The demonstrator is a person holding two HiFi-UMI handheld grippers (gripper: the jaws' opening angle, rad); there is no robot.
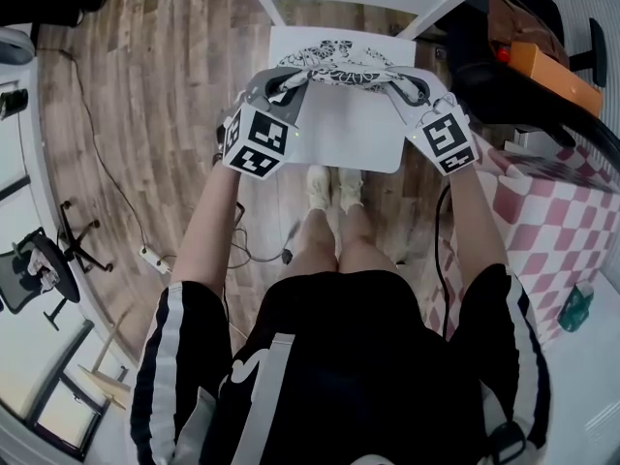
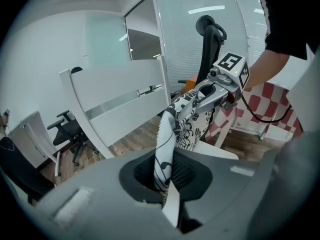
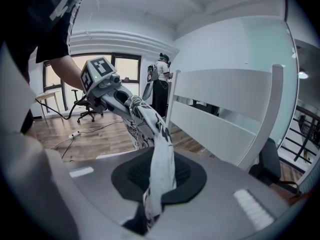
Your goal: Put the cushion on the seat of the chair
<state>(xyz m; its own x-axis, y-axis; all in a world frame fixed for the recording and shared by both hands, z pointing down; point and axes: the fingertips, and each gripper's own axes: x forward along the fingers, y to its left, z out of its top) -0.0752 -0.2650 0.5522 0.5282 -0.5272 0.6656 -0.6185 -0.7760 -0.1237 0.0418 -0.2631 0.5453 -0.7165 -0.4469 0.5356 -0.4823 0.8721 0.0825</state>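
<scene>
The cushion (image 1: 338, 66), thin and white with a black floral print, hangs stretched between my two grippers just above the white chair's seat (image 1: 354, 134). My left gripper (image 1: 293, 80) is shut on the cushion's left corner, and my right gripper (image 1: 398, 81) is shut on its right corner. In the left gripper view the fabric (image 2: 168, 134) rises from the closed jaws (image 2: 169, 186) toward the right gripper (image 2: 212, 89). In the right gripper view the cloth (image 3: 159, 144) runs from the jaws (image 3: 151, 196) to the left gripper (image 3: 114, 91). The chair's slatted back (image 3: 225, 104) stands just behind.
A table with a red-and-white checked cloth (image 1: 554, 201) stands to the right, with an orange box (image 1: 552, 74) on dark furniture behind it. A black office chair (image 1: 39, 264) and a power strip with cable (image 1: 155, 258) are on the wooden floor at left. My feet (image 1: 334, 187) are by the seat's front edge.
</scene>
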